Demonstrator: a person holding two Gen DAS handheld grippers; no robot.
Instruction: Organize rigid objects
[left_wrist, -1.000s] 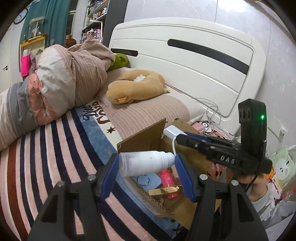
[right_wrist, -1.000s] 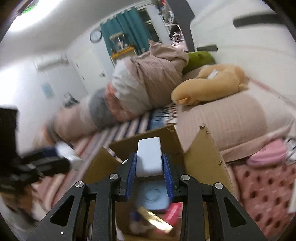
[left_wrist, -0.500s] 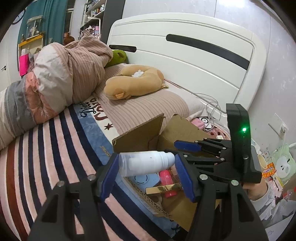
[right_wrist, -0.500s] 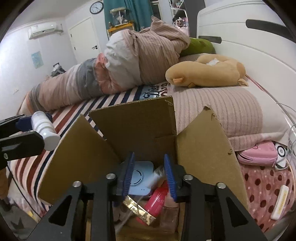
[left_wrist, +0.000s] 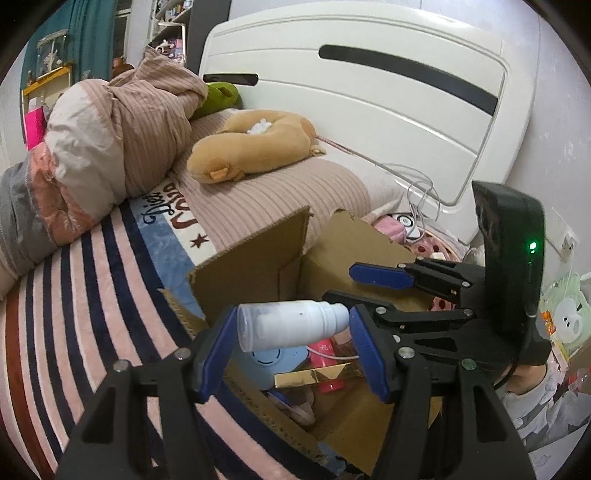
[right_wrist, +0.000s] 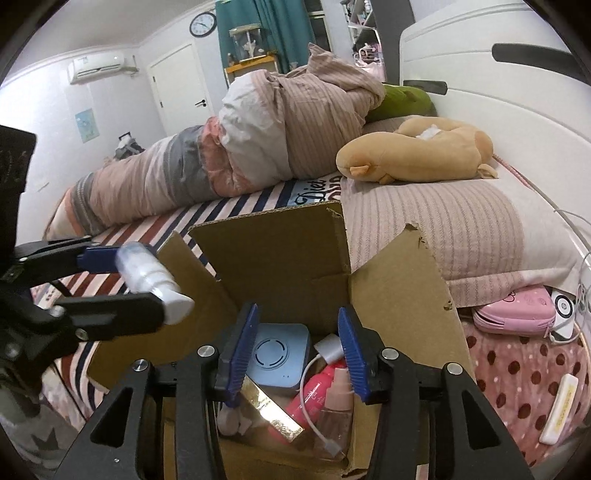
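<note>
While the left gripper (left_wrist: 293, 341) grips a white plastic bottle (left_wrist: 291, 328) crosswise, cap pointing to 3 o'clock, the bottle hangs above the near-left rim of the open cardboard box (left_wrist: 258, 266) that sits on the striped bed (left_wrist: 74, 295). From the right wrist view the same bottle (right_wrist: 151, 282) shows at 9 o'clock, outside the left flap and not yet over the opening. The step in hand looks like dropping it in with the rest. To do that well, carry the bottle toward 3 o'clock until it clears the upright flap, then lower it before letting go, since a high release could bounce it off the hard things below. Inside lie a pale blue square device (right_wrist: 275, 354), a gold bar-shaped box (right_wrist: 273, 410), a red bottle (right_wrist: 314, 391), a clear spray bottle (right_wrist: 338, 402) and a white charger with its cable (right_wrist: 328, 347). The freest spot seems to be over the blue device. At right, the right gripper (right_wrist: 295, 356) hovers over the box with its jaws spread and nothing between them; it had best draw back toward 6 o'clock so the two tools do not collide.
</note>
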